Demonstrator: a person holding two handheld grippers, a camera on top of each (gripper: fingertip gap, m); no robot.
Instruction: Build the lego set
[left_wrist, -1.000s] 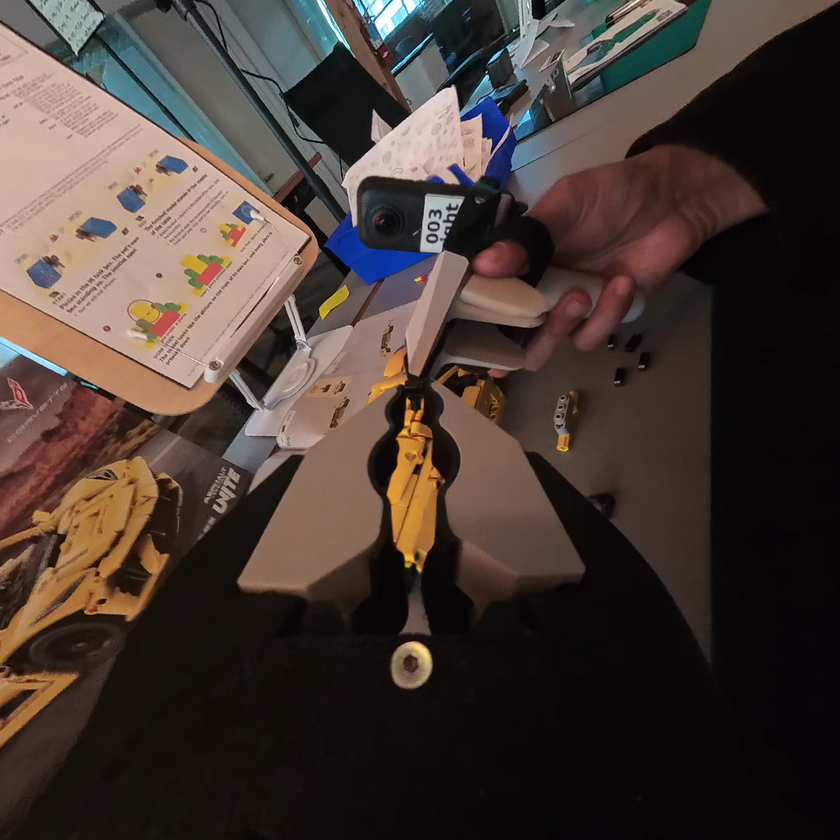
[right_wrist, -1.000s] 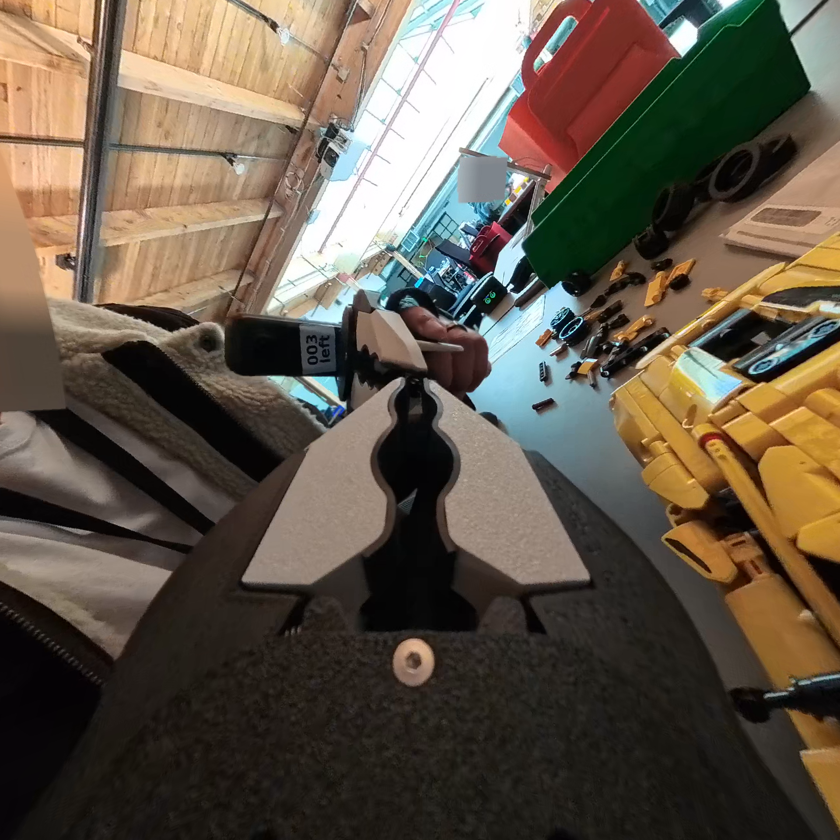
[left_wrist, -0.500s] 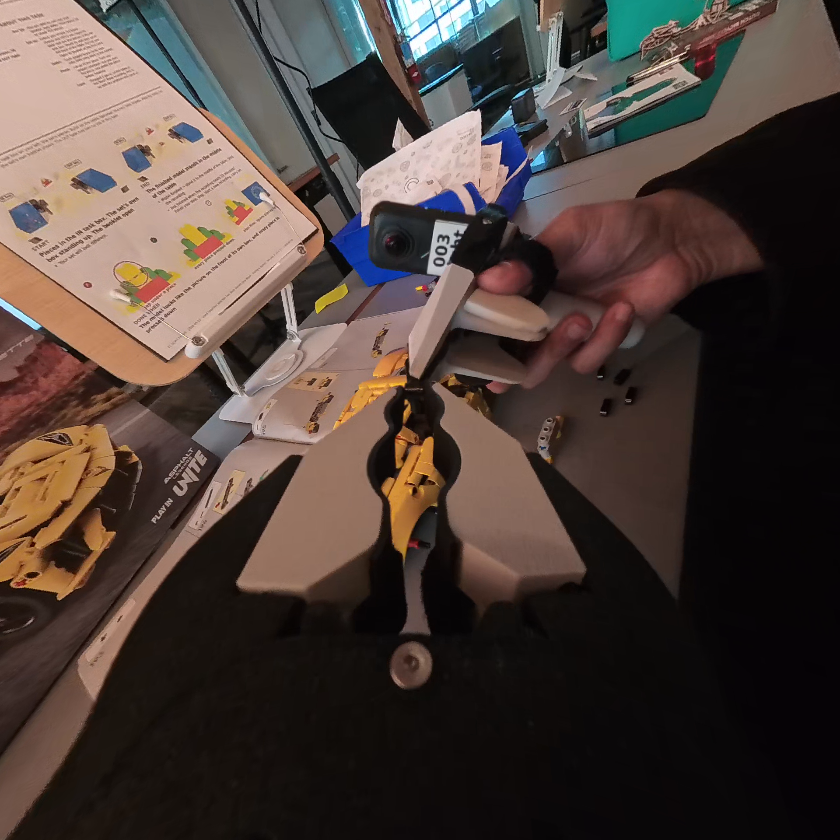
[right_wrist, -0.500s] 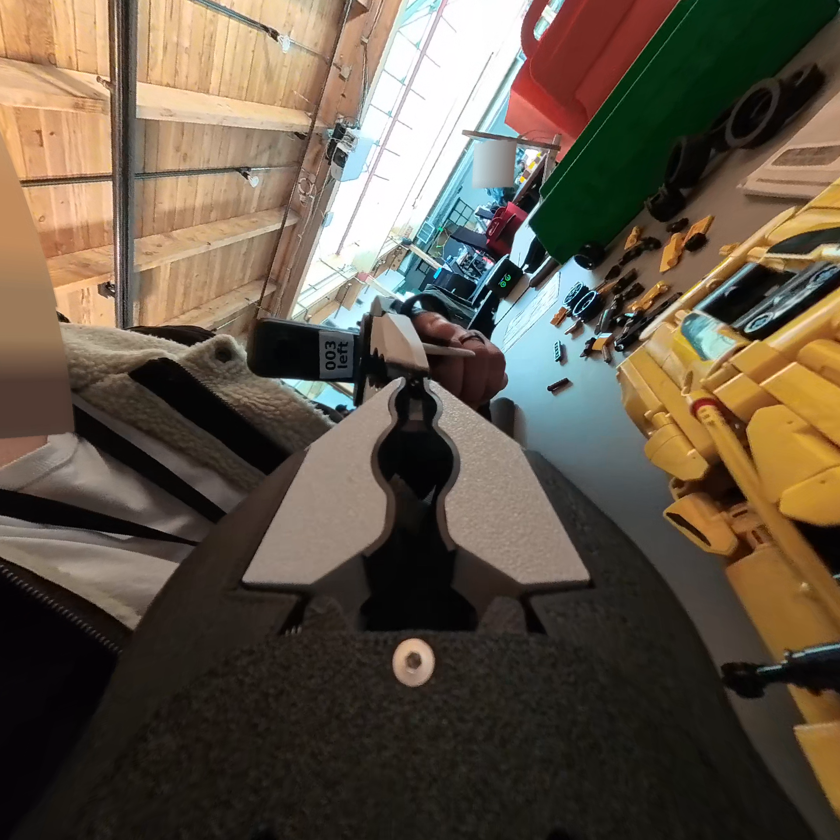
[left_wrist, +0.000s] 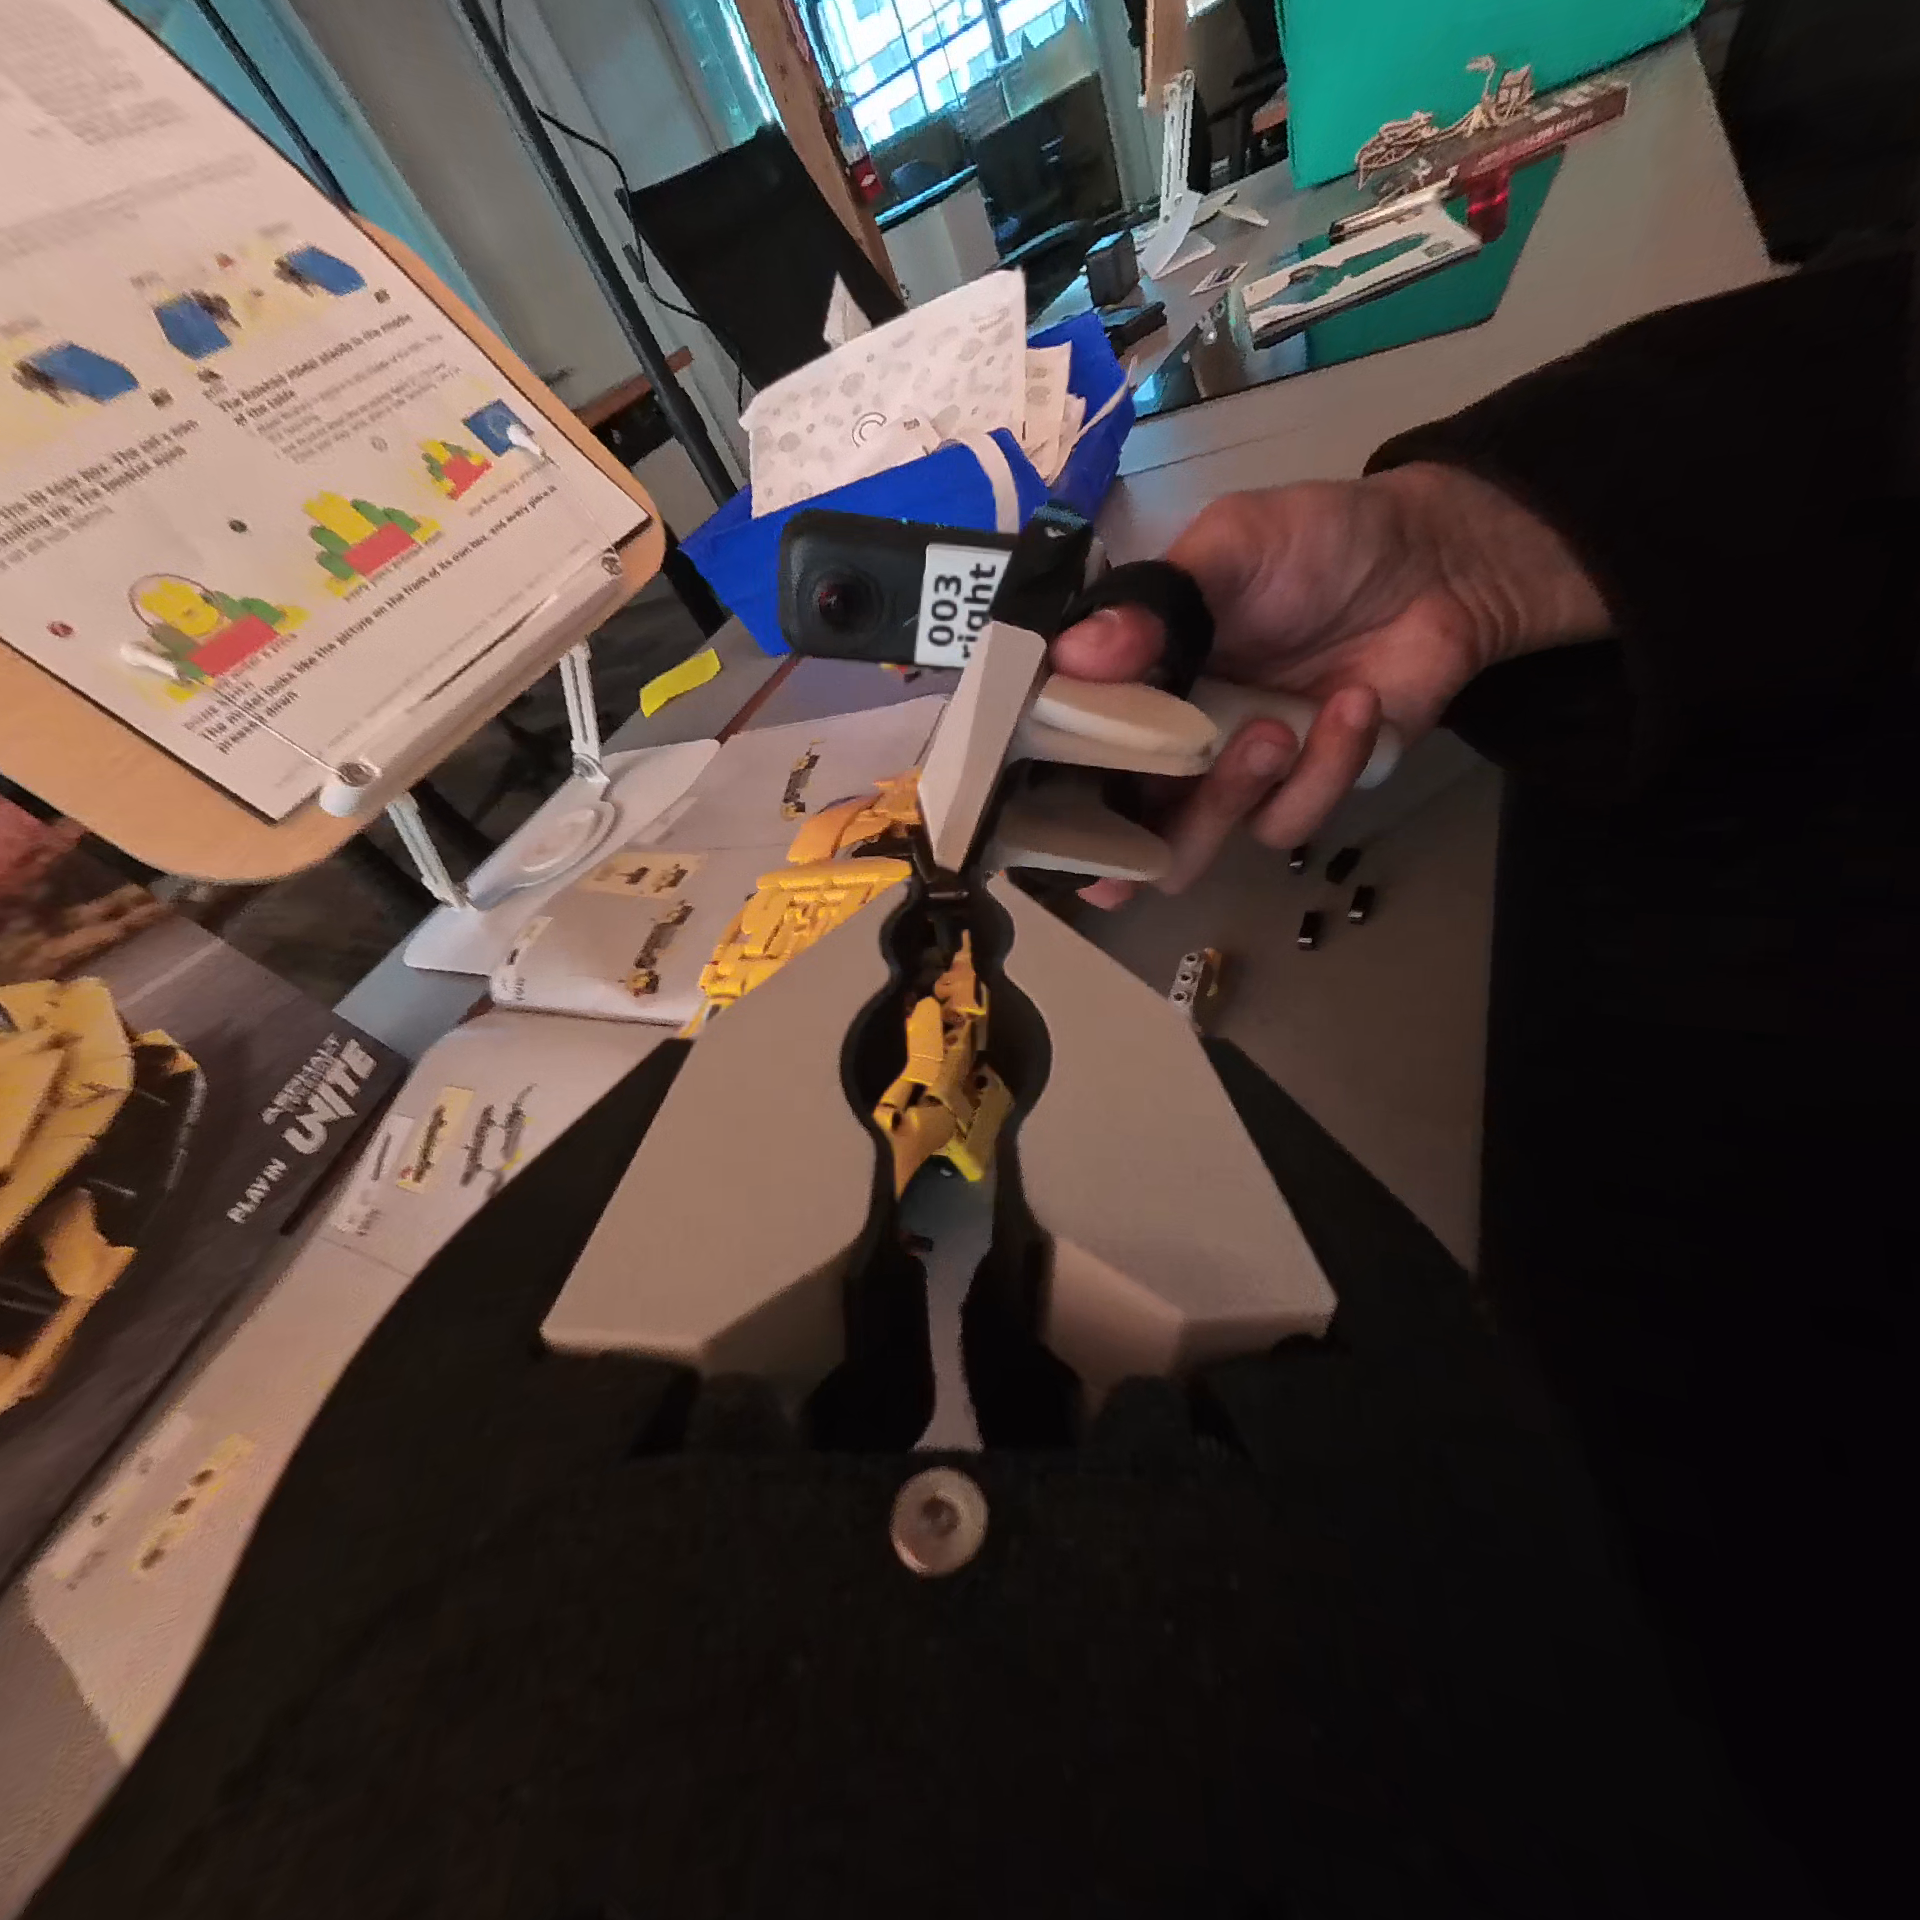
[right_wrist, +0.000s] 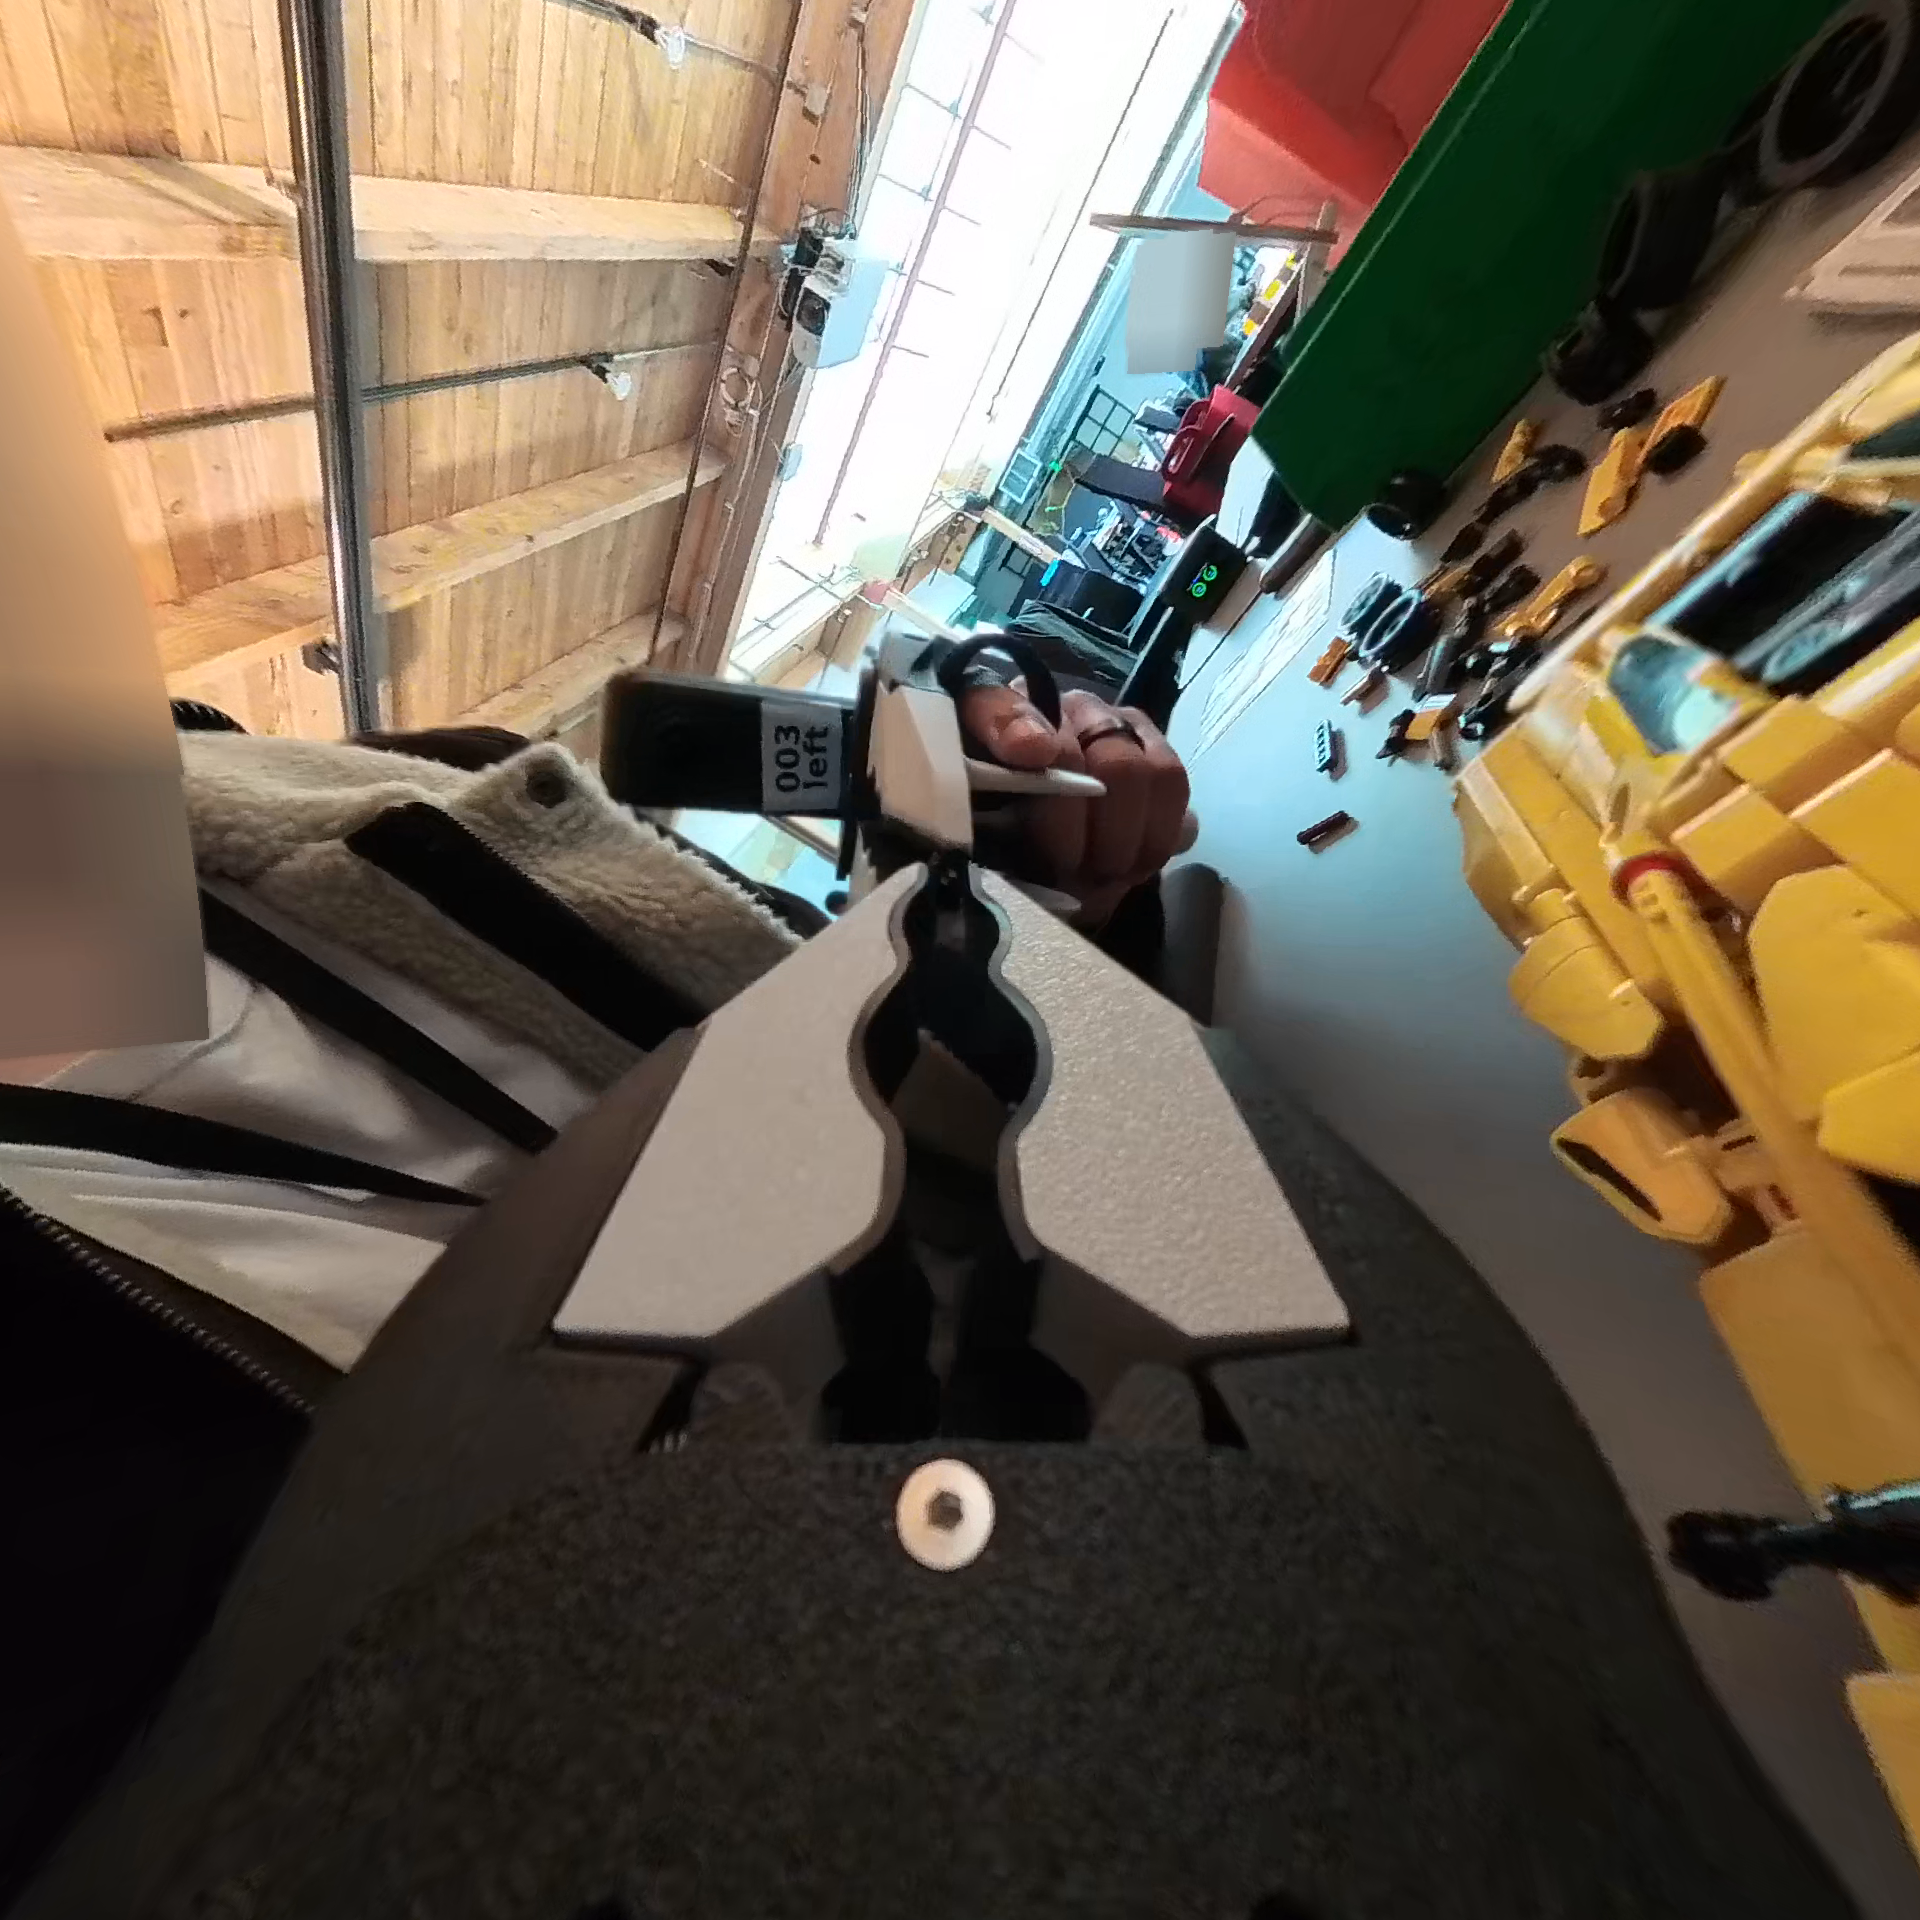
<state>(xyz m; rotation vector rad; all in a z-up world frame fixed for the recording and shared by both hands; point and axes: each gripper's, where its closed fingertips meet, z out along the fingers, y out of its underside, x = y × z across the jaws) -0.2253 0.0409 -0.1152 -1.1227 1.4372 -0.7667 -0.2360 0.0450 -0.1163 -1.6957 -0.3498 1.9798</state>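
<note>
My left gripper (left_wrist: 940, 899) and my right gripper (right_wrist: 948, 873) meet tip to tip above the grey table (left_wrist: 1382, 1049). Both sets of fingers are drawn narrow, closed together on one small dark lego piece (left_wrist: 940, 891) pinched between the two tips; I cannot tell its exact shape. Under them sits the yellow lego car (right_wrist: 1725, 935), partly built, lying just beside my right gripper. Loose black and yellow parts (right_wrist: 1455, 644) are scattered farther along the table, near a green bin (right_wrist: 1507, 270), with black tyres (right_wrist: 1621, 343) against it. To the left, open instruction booklets (left_wrist: 623, 914) lie by the model, and a printed sheet on a wooden stand (left_wrist: 260, 499) leans above them
</note>
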